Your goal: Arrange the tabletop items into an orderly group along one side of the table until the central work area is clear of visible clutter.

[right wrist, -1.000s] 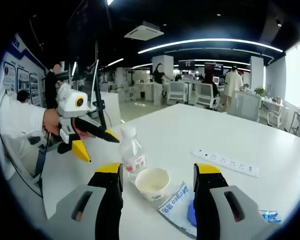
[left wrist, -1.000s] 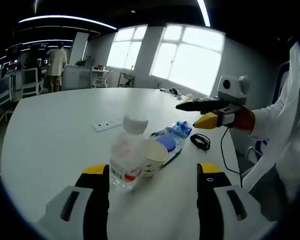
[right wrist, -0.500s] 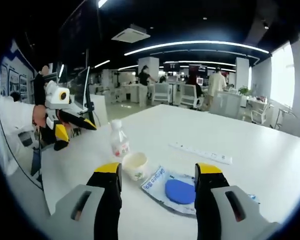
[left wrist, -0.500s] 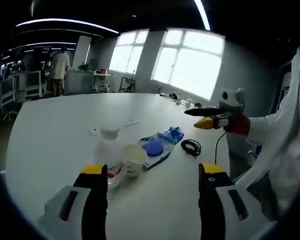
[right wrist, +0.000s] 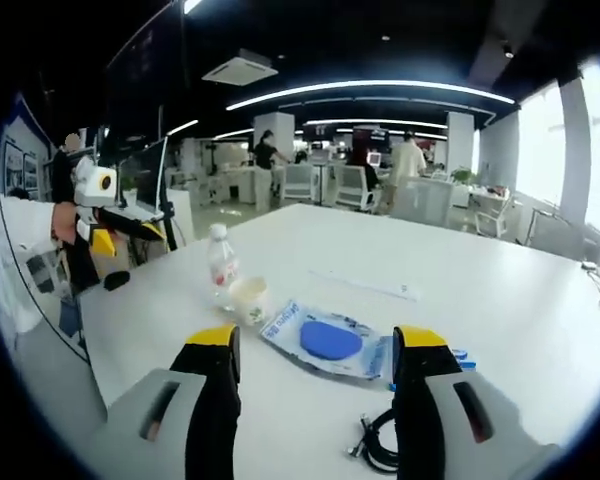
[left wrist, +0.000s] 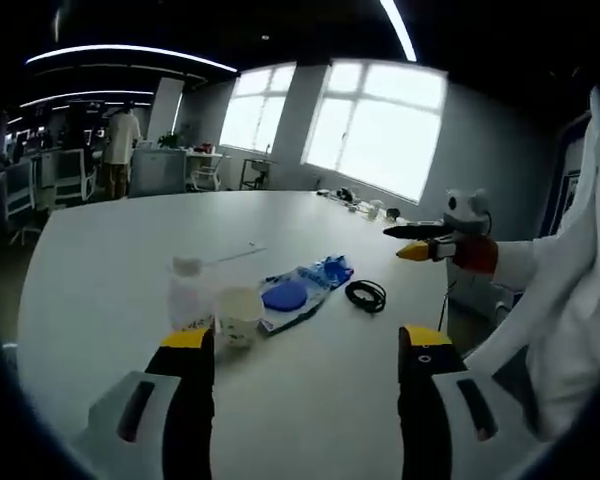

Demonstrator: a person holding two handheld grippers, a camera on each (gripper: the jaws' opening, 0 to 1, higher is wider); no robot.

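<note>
On the white table [left wrist: 100,250] a clear water bottle [left wrist: 188,295] with a white cap stands beside a paper cup [left wrist: 239,315]. To their right lie a blue packet with a blue disc [left wrist: 298,290] and a black cable coil [left wrist: 365,294]. My left gripper [left wrist: 305,345] is open and held back from them, with nothing between its jaws. My right gripper [right wrist: 315,345] is open too, above the table edge near the cable coil [right wrist: 380,440]. Ahead of it are the blue packet [right wrist: 330,340], cup [right wrist: 249,298] and bottle [right wrist: 220,262].
A white power strip [right wrist: 365,285] lies flat beyond the packet and appears thin past the bottle as the power strip [left wrist: 230,256]. A white-sleeved hand holds the right gripper [left wrist: 420,240]; the left gripper [right wrist: 120,225] is off the table's left edge. Office desks, chairs and people stand far behind.
Both views have pulled back from the items, which now look smaller and farther off. The cable coil has come into the right gripper view. The items themselves have not moved.
</note>
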